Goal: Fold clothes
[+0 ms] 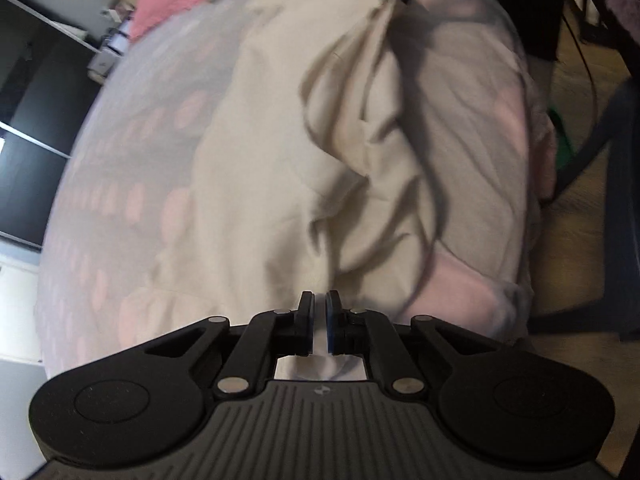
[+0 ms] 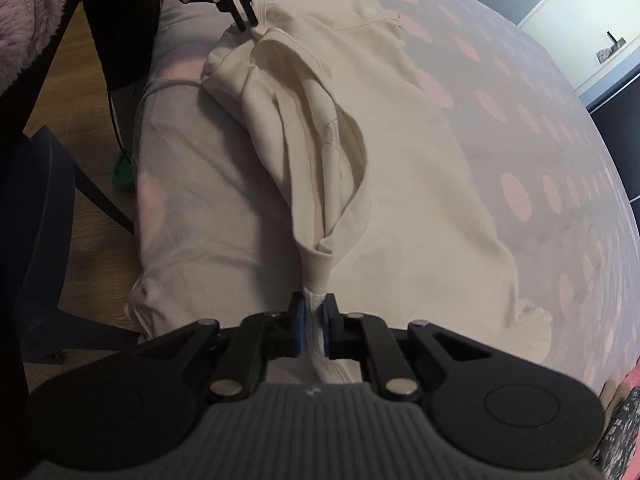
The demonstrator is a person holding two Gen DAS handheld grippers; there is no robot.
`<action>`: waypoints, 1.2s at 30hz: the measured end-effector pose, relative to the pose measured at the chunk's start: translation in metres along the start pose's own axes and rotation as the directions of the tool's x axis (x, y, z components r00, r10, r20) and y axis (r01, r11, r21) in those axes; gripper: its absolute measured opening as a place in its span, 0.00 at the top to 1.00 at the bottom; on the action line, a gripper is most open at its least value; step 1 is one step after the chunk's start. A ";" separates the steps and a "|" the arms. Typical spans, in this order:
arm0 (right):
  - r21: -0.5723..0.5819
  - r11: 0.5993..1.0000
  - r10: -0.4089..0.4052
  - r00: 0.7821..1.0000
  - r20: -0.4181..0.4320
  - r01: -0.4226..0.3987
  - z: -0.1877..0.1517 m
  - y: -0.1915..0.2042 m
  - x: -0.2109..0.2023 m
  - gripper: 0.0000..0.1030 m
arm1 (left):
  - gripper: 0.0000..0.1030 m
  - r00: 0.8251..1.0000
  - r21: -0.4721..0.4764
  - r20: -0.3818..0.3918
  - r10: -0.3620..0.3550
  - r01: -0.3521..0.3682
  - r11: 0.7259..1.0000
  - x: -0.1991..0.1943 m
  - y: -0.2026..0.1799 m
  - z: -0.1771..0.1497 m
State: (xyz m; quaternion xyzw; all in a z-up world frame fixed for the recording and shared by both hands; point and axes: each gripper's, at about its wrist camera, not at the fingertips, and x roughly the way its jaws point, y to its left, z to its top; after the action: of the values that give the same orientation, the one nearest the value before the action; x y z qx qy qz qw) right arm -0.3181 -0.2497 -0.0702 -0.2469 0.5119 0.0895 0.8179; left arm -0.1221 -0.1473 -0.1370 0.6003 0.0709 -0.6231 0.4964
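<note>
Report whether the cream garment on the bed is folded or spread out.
Partly folded. The left gripper and right gripper each pinch an end of the cream garment, lifting one edge over its flat body on the dotted bedspread.

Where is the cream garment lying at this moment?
In the right wrist view the cream garment lies on the dotted bedsheet, near the bed's left edge, its lifted edge stretched between the right claw and the left claw.

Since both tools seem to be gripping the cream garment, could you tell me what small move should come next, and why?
Probably carry both tools across the bed together: the left tool and right tool each pinch the cream garment, whose lifted edge hangs unfolded between them.
</note>
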 end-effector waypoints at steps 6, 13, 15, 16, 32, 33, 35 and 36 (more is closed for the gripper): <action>-0.055 0.997 -0.056 0.998 0.022 0.058 0.000 0.006 -0.005 0.74 | 0.72 0.996 0.025 0.077 0.050 -0.052 0.998 -0.001 -0.007 0.017; -0.099 0.989 -0.111 0.994 -0.023 0.108 -0.006 0.009 -0.001 0.69 | 0.89 0.995 0.017 -0.028 0.097 -0.097 0.995 0.019 -0.018 0.017; -0.112 0.986 -0.129 0.991 -0.041 0.124 -0.010 0.011 -0.002 0.67 | 0.96 0.995 0.029 -0.032 0.097 -0.096 0.995 0.015 -0.019 0.014; -0.118 0.984 -0.137 0.989 -0.050 0.130 -0.012 0.011 -0.001 0.67 | 0.97 0.995 0.034 -0.035 0.097 -0.096 0.995 0.014 -0.019 0.013; 0.048 0.965 -0.247 0.958 -0.144 0.256 -0.033 -0.030 -0.010 0.99 | 0.95 0.991 0.094 -0.009 0.130 -0.129 0.987 -0.001 -0.029 0.002; 0.038 0.966 -0.247 0.960 -0.134 0.255 -0.032 -0.026 -0.011 0.98 | 0.86 0.991 0.095 -0.001 0.135 -0.134 0.986 -0.001 -0.029 0.002; 0.016 0.968 -0.248 0.962 -0.113 0.252 -0.029 -0.019 -0.013 0.97 | 0.71 0.987 0.087 0.051 0.153 -0.157 0.984 -0.006 -0.031 0.007; 0.005 0.969 -0.244 0.965 -0.099 0.246 -0.026 -0.015 -0.015 0.97 | 0.67 0.985 0.088 0.063 0.160 -0.166 0.982 -0.006 -0.033 0.011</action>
State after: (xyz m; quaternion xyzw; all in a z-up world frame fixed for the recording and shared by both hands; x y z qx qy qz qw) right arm -0.3400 -0.2739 -0.0621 -0.3054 0.5174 -0.0287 0.7989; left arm -0.1542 -0.1354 -0.1455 0.6089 -0.0213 -0.5994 0.5191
